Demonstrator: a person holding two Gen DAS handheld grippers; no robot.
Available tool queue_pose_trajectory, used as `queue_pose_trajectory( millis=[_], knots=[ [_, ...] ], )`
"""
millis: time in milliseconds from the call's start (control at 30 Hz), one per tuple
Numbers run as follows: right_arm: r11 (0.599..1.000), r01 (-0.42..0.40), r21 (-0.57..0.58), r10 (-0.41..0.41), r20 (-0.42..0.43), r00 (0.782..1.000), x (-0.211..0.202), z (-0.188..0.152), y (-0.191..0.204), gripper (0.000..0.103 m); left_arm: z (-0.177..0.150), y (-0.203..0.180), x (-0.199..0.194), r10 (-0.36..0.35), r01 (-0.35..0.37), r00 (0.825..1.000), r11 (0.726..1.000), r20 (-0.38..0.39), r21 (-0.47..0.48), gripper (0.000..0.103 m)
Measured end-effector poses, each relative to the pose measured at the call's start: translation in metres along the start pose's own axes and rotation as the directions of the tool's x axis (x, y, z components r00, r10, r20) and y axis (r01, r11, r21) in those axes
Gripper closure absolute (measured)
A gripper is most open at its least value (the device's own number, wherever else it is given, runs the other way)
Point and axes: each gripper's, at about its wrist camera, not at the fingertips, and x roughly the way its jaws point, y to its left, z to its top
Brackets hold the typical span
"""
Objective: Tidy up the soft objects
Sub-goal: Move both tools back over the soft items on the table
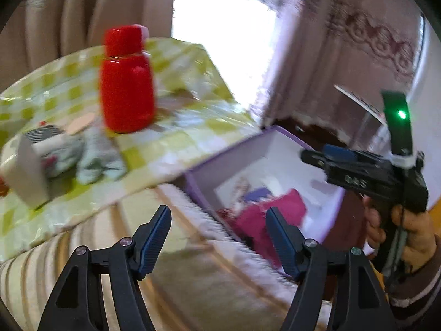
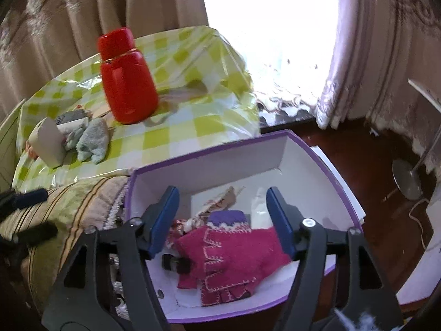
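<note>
1. Pink knitted glove point(image 2: 234, 256) lies inside the purple-edged white cardboard box point(image 2: 209, 171), below the right gripper point(image 2: 222, 220), whose fingers are released.
2. Left gripper point(image 1: 217, 237) spread wide, empty, above the striped bedding point(image 1: 193, 289).

The purple box point(image 2: 242, 149) has white walls inside. The right gripper point(image 2: 223, 220) hangs over the box with its blue fingers point(image 2: 162, 220) wide apart. Nothing is squeezed between them. A pink glove point(image 2: 234, 259) with pale stitches lies on the bottom of the box, under the fingers. Some other small cloth bits lie in the box behind the glove. Behind the box, up and to the left, a red bottle point(image 2: 126, 82) stands on a green checked cloth point(image 2: 176, 127). Light blue socks point(image 2: 92, 140) lie left of the bottle.
</note>
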Motion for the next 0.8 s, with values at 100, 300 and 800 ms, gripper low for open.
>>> queue_pose_trajectory(
  millis=[100, 300, 800],
  knots=[
    [0.999, -0.029, -0.037, 0.031, 0.042, 0.999, -0.004, -0.001, 0.015, 0.014, -0.006, 0.019, -0.019, 0.077, -0.078, 0.994, 0.997, 0.073, 0.008, 0.031],
    [0.988, 0.046, -0.144, -0.028, 0.122, 0.992, -0.013, -0.003, 0.049, 0.004, -0.024, 0.070, -0.047, 0.270, -0.267, 0.959, 0.963, 0.089, -0.041, 0.030],
    [0.927, -0.069, -0.368, 0.136, 0.160, 0.978, -0.001, 0.008, 0.134, 0.004, -0.074, 0.190, -0.109, 0.440, -0.379, 0.894, 0.843, 0.085, -0.382, 0.030]
  ],
)
